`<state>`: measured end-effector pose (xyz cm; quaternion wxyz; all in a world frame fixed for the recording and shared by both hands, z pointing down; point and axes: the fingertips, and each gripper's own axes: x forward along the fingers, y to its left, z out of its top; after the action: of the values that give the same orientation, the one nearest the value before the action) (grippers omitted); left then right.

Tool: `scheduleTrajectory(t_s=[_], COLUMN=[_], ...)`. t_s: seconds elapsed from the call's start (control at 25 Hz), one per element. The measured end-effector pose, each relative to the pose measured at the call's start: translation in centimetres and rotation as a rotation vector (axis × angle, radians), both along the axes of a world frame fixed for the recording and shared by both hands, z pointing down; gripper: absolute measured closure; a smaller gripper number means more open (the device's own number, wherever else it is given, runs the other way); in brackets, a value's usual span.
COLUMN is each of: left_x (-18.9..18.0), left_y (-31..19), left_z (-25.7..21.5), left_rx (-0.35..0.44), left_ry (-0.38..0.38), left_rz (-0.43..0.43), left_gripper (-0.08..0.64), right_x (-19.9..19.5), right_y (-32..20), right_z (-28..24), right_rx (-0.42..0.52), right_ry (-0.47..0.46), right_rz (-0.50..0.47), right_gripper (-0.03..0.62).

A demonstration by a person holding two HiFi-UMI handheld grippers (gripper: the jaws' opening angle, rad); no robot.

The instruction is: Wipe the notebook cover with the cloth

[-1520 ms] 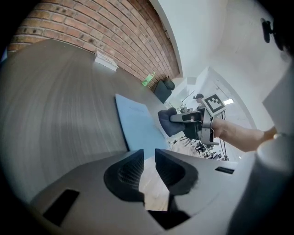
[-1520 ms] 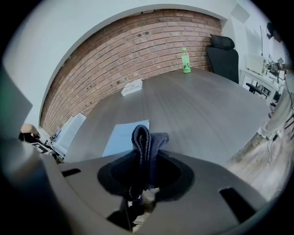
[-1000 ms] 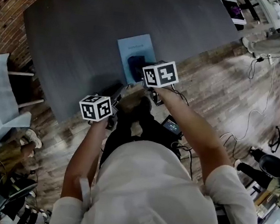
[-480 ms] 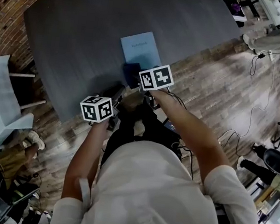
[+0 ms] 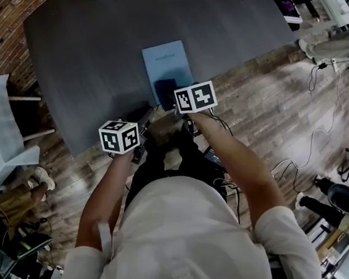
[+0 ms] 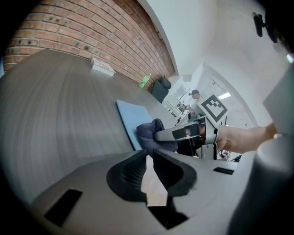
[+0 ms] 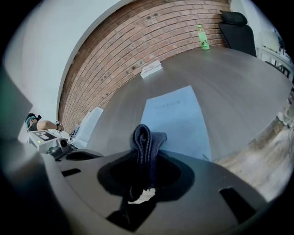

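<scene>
My right gripper (image 7: 145, 158) is pinching the cloth (image 7: 146, 137): a dark, soft wad, folded over itself, with its rounded end bulging out past the tips. It looks limp and light, so I judge that it will squash flat under a little pressure. A grip low on the fold, as I have it, should leave enough loose cloth to rub with.

My left gripper (image 6: 149, 167) hangs by the near edge of the table (image 7: 239, 78), jaws pressed almost together with nothing in them.

Just beyond my right tips lies the notebook (image 7: 177, 119), pale blue and thin, flat on the table close to that edge. The cloth sits over its near end and seems to touch the cover. The cover looks smooth and the notebook light, so I expect it to slide under a hard stroke. Pinning a near corner with my left tips would probably steady it.

Farther off, a leaflet (image 7: 151, 69) lies at the far edge and a green bottle (image 7: 200, 37) stands by the brick wall.
</scene>
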<state>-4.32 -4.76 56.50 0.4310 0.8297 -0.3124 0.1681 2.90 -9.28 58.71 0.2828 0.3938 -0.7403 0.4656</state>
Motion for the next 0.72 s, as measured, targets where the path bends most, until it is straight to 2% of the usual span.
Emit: scheduleTrajectory(t_s=[0.44, 0.6, 0.72], left_x=[3.4, 5.2, 6.1], left_y=[-0.6, -0.6, -0.8], left_z=[-0.2, -0.2, 0.1], left_rx=[0.052, 0.069, 0.105], left_ry=[-0.088, -0.134, -0.201], left_rz=[-0.010, -0.004, 0.016], left_gripper=[0.485, 0.452, 0.408], right_x=[4.3, 6.6, 7.9], right_y=[-0.4, -0.3, -0.3], right_z=[-0.2, -0.3, -0.3], right_rx=[0.012, 0.015, 0.022], right_ry=[0.018, 0.022, 0.031], right_rz=[-0.033, -0.032, -0.034], right_gripper=[0.485, 0.485, 0.485])
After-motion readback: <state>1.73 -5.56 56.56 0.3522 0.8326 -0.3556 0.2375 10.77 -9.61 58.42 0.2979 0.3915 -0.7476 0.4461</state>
